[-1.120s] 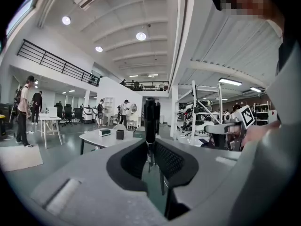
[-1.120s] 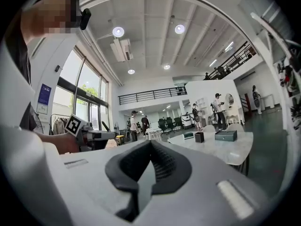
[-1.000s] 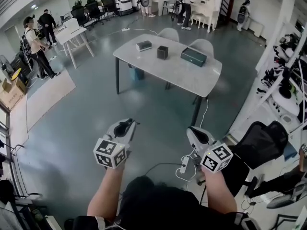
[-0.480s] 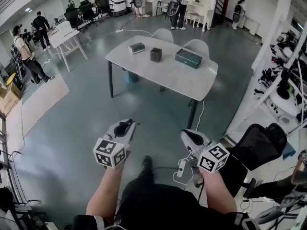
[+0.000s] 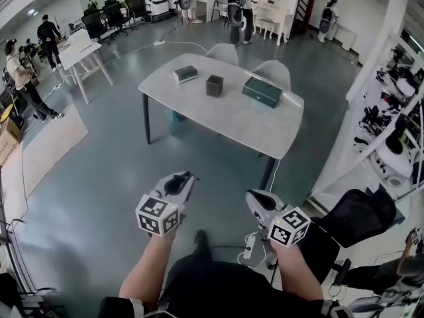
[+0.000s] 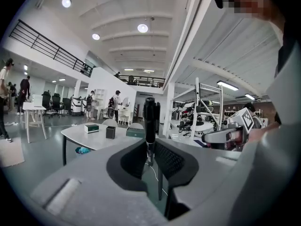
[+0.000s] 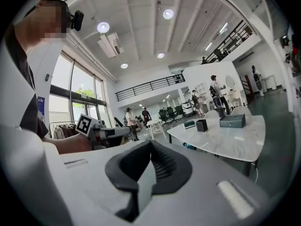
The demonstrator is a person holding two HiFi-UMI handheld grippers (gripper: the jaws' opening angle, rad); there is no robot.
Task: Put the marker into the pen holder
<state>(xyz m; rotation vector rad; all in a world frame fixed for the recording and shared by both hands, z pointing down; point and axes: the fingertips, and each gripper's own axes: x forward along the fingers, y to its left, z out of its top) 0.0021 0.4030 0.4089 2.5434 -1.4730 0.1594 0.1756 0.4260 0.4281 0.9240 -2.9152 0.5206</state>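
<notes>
A black marker (image 6: 150,119) stands upright between the jaws of my left gripper (image 6: 150,158), which is shut on it. In the head view that gripper (image 5: 179,184) hovers over the floor, well short of the white table (image 5: 199,108). The black square pen holder (image 5: 214,85) stands on the table between a small grey box (image 5: 185,74) and a dark green box (image 5: 262,91). The holder also shows far off in both gripper views (image 6: 110,132) (image 7: 201,125). My right gripper (image 5: 257,201) is held beside the left one, its jaws shut with nothing in them (image 7: 149,171).
Two white chairs (image 5: 273,71) stand behind the table. A black office chair (image 5: 358,214) and shelving (image 5: 397,131) are at the right. A power strip with a cable (image 5: 252,247) lies on the floor by my feet. People stand by a white desk (image 5: 83,45) far left.
The view has moved closer to the table, which now sits lower and more to the left. Both grippers sit a little lower in the view, the marker still held in the left one.
</notes>
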